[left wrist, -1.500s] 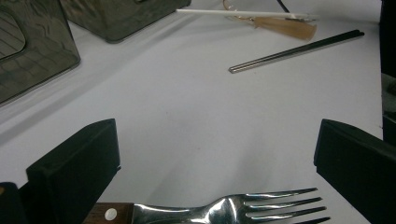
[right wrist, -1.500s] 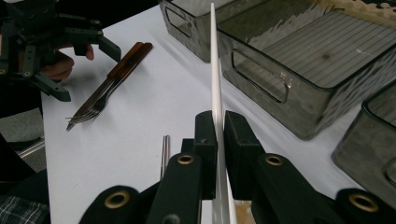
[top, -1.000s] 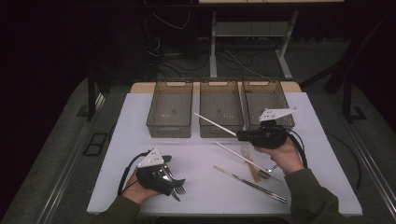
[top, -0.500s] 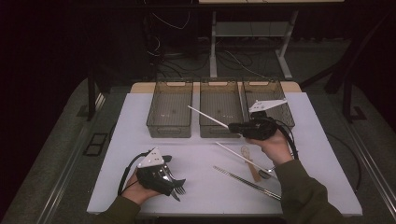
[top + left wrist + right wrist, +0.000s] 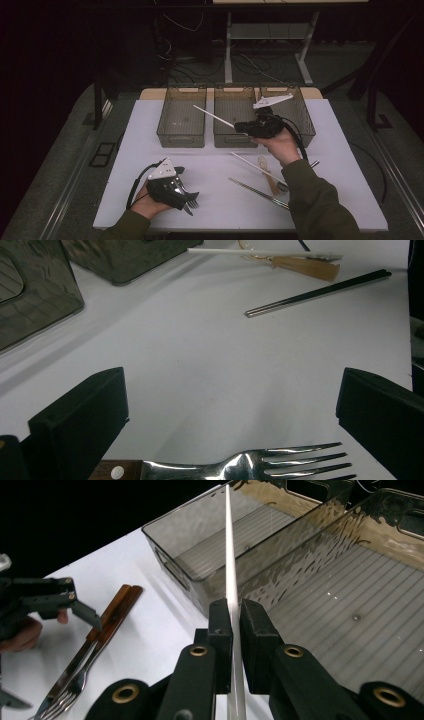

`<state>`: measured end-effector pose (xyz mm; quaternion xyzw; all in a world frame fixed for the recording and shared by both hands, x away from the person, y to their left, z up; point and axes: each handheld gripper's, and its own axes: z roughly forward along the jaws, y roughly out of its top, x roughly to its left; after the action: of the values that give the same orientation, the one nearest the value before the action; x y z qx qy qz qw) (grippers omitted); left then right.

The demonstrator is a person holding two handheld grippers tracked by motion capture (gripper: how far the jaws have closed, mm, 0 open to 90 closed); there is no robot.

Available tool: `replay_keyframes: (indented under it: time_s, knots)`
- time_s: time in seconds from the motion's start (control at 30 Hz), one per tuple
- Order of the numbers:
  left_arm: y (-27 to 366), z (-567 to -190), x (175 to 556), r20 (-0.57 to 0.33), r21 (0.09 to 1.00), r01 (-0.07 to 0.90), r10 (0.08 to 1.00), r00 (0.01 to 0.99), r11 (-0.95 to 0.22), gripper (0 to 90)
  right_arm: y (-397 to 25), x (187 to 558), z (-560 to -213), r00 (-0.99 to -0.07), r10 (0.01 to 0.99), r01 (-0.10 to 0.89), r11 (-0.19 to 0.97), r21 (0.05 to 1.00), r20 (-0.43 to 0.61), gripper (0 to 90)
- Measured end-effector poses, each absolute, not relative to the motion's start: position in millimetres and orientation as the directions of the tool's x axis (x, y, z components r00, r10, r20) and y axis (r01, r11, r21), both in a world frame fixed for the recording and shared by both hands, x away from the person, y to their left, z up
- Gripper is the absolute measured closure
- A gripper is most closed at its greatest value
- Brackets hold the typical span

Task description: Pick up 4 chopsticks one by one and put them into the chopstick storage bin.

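High view: my right gripper (image 5: pixel 239 125) clamps a thin white chopstick (image 5: pixel 212 115) pointing 10 o'clock over the middle smoky plastic bin (image 5: pixel 235 139); my left gripper (image 5: pixel 190 202), jaws wide, straddles a wooden-handled steel fork (image 5: pixel 260 466).

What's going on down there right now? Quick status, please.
Right gripper shut on thin white chopstick, held above the smoked plastic bins. Left gripper open over wooden-handled steel forks. Nothing blocking the bins.

The white counter (image 5: pixel 220 165) is carrying three bins (image 5: pixel 182 122) along its far edge. Nearer than the bins, a white stick (image 5: pixel 252 165), a wooden spoon (image 5: pixel 267 175), chopsticks (image 5: pixel 257 192) and forks (image 5: pixel 187 195) are lying flat.
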<state>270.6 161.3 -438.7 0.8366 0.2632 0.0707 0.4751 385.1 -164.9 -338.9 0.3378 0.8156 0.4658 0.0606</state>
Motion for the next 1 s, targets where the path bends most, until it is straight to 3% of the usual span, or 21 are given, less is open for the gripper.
replay_keyframes:
  time_s: [0.33, 1.0]
  knots:
    - [161.2, -438.0, 271.1, -0.133, 0.835, 0.368, 0.499, 0.856, -0.409, 0.0, -135.2, 404.4, -331.5, -0.71, 0.677, 0.536, 0.341, 0.772, 0.194, 84.7]
    - [159.6, -437.5, 271.0, -0.121, 0.836, 0.353, 0.485, 0.866, -0.421, 0.0, -80.2, 441.3, -339.3, -0.71, 0.683, 0.541, 0.374, 0.753, 0.171, 84.6]
